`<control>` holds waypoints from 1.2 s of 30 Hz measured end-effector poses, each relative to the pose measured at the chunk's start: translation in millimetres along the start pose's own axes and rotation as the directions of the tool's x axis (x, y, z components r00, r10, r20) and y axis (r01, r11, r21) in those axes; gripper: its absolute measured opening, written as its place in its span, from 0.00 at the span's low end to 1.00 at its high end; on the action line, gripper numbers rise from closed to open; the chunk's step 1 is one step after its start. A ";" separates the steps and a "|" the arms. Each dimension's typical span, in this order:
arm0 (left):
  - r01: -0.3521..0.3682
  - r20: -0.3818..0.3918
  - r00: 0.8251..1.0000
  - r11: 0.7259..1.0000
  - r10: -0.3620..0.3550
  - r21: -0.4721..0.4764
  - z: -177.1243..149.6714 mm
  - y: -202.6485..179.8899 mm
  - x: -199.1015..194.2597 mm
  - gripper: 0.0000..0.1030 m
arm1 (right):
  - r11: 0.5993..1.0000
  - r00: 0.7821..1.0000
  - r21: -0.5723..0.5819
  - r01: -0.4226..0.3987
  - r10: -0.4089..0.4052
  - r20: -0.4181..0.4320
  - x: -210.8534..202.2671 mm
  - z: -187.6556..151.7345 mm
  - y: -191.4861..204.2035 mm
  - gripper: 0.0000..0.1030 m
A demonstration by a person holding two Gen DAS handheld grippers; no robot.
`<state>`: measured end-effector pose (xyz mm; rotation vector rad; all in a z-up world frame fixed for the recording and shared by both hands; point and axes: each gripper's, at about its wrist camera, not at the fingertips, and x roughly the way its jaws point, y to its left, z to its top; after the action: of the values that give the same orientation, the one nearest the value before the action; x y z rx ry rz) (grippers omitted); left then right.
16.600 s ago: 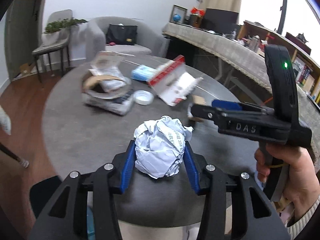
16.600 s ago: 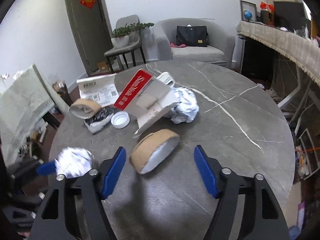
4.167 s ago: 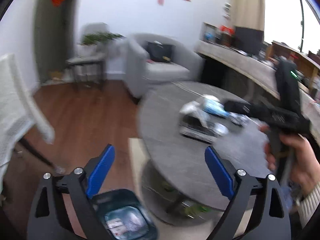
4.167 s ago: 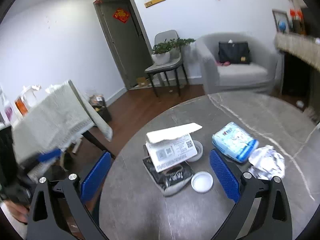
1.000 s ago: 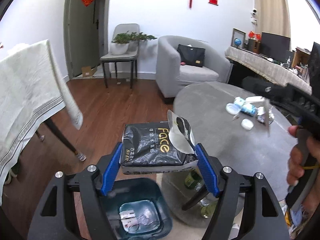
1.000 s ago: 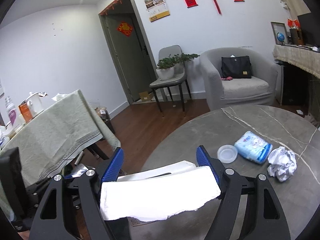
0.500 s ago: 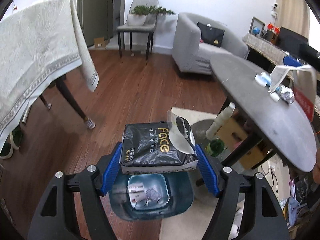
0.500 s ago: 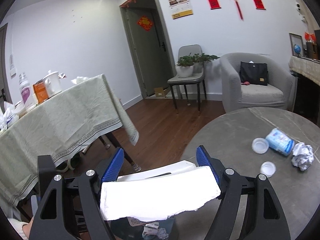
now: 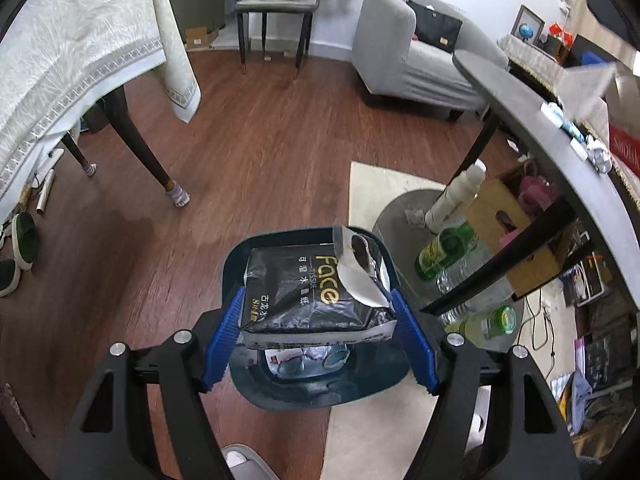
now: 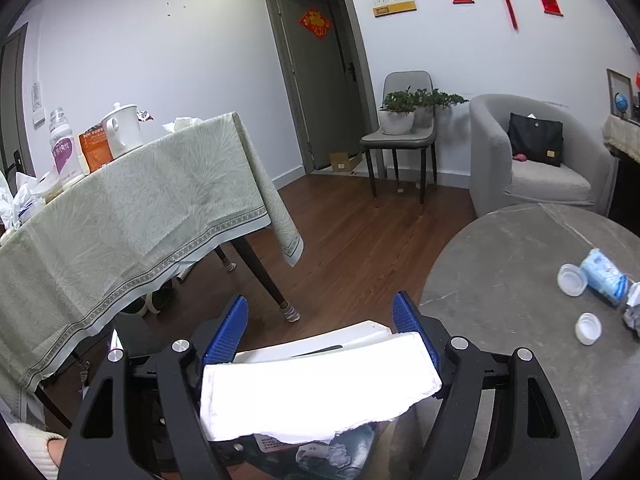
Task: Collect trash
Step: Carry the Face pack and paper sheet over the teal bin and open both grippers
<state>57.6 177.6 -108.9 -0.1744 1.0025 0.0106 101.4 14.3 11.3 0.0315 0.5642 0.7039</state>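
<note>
the left gripper (image 9: 318, 336) is clamped on a black tissue pack (image 9: 312, 294), blue pads pressing both of its sides, and it hangs pointing steeply down right over the dark teal trash bin (image 9: 320, 390). the bin sits on the wood floor at about 6 o'clock in the left wrist view, with crumpled paper already showing in its bottom under the pack. a torn white flap curls up off the pack's top at its 2 o'clock corner.

the right gripper (image 10: 320, 336) is clenched on a white torn carton (image 10: 316, 392), which spans the whole gap between its pads. it points out across the room more than down, and only a slice of the bin shows below the carton at 6 o'clock in its view, so i'd say it sits near the bin's edge, not squarely above it.

this looks like the drop step for the left load: the pack seems lined up over the opening, and what's wanted next is simply to let the jaws spread so it falls in. the carton would then need carrying over the mouth and tipping down before release.

still left on the grey round table (image 10: 500, 264), at 3 o'clock in the right view: a blue tissue packet (image 10: 604, 276), two white lids (image 10: 572, 279) and a crumpled paper ball (image 10: 634, 312).
</note>
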 end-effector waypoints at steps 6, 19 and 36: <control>0.015 -0.025 1.000 0.999 -0.014 0.028 -4.0 8.1 4.8 0.80 | 1.000 0.999 -0.008 -0.024 0.023 -0.043 19.4 -2.8 13.0 0.74; -0.051 0.056 0.997 0.997 0.054 -0.056 -1.5 58.6 -32.4 0.73 | 0.998 0.989 -0.046 -0.031 0.024 -0.147 61.9 -19.6 40.7 0.74; 0.021 0.278 0.960 0.978 0.037 -0.206 16.2 80.9 -114.1 0.49 | 0.995 0.924 -0.096 0.030 -0.065 -0.378 137.2 -78.1 53.0 0.74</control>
<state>2.3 268.0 -16.1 -0.3501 0.7169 0.1443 115.3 127.9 -109.8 -0.2063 0.9029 0.6906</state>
